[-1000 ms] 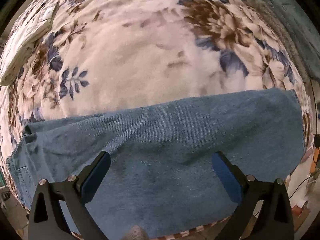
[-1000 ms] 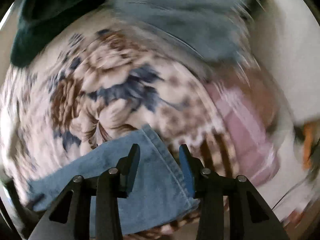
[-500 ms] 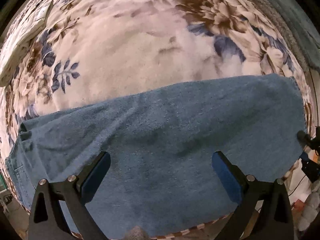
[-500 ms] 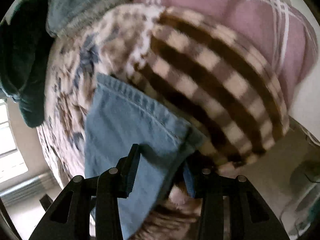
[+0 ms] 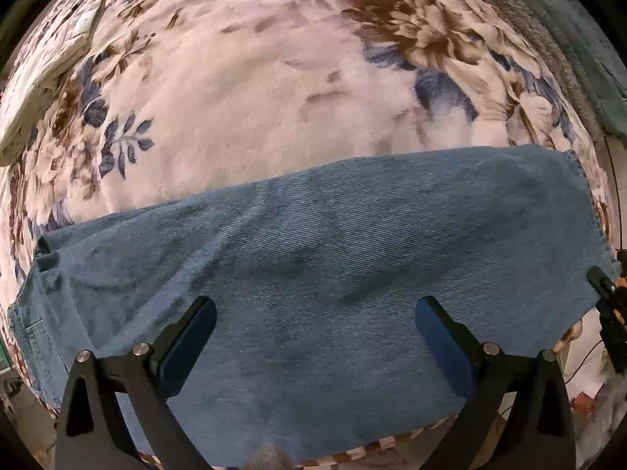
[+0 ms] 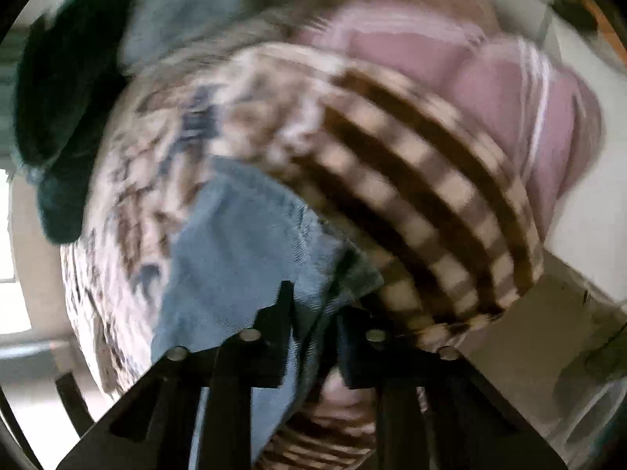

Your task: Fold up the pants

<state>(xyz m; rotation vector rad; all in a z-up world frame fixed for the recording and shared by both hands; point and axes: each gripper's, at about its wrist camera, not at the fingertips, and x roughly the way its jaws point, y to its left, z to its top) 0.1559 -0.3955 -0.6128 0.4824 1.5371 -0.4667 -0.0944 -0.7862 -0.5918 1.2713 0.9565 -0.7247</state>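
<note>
Blue denim pants lie flat across the near edge of a floral blanket, waist at the left, leg hem at the right. My left gripper hovers open and empty above the middle of the leg. In the blurred right wrist view, my right gripper is shut on the corner of the pants' hem at the bed's edge. Its tip also shows at the right edge of the left wrist view.
A brown-and-cream checked cover and a pink plaid sheet hang over the bed's side. Grey-blue clothes and a dark green garment lie at the far end. A pale folded cloth lies far left.
My right gripper has swung round to the hem corner and closed its jaws on it. My left gripper has stayed open above the leg, shifting only slightly.
</note>
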